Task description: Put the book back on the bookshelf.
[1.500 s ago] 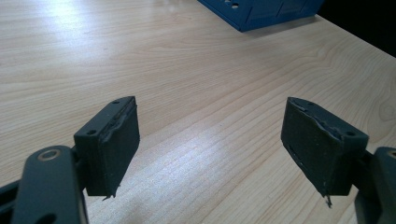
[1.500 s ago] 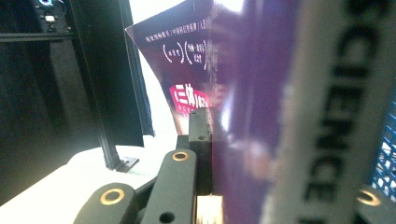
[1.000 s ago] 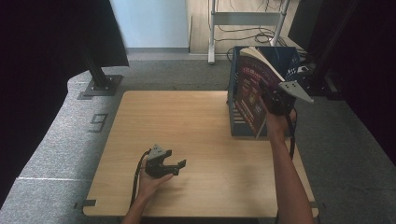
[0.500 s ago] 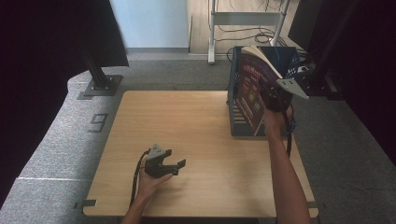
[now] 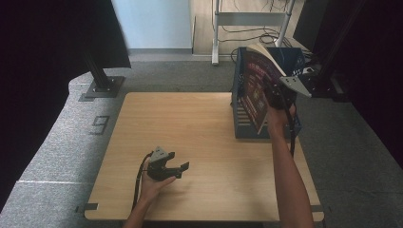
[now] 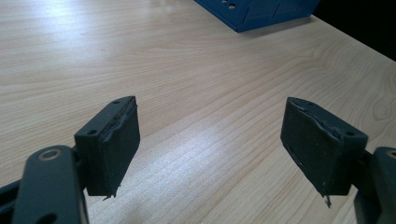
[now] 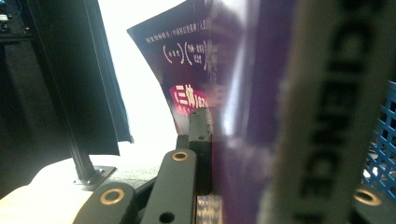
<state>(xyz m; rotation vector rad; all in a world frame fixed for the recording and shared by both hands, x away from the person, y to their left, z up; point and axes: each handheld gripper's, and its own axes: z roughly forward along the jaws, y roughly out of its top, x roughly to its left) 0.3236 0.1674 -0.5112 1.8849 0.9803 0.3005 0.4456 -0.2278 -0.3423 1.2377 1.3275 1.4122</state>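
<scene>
A dark purple book [image 5: 256, 88] with red and white lettering stands tilted in the blue wire rack [image 5: 241, 124] at the table's far right. My right gripper [image 5: 276, 97] is shut on the book's near edge, with its grey plate on top. In the right gripper view the book [image 7: 243, 88] sits between the jaws, one pad [image 7: 200, 135] flat against its cover. My left gripper [image 5: 183, 169] rests low over the table near the front, held in a hand, jaws wide apart. Bare wood shows between its pads [image 6: 112, 140] in the left gripper view.
The wooden table [image 5: 199, 118] stands on grey carpet. A corner of the blue rack [image 6: 252, 11] shows far ahead of the left gripper. A black stand with a base plate [image 5: 102, 85] is beyond the table's left far corner, and a white frame with cables [image 5: 252, 19] behind.
My right hand has shifted the book a little to the left and slightly lower in the rack. The left gripper has stayed where it was.
</scene>
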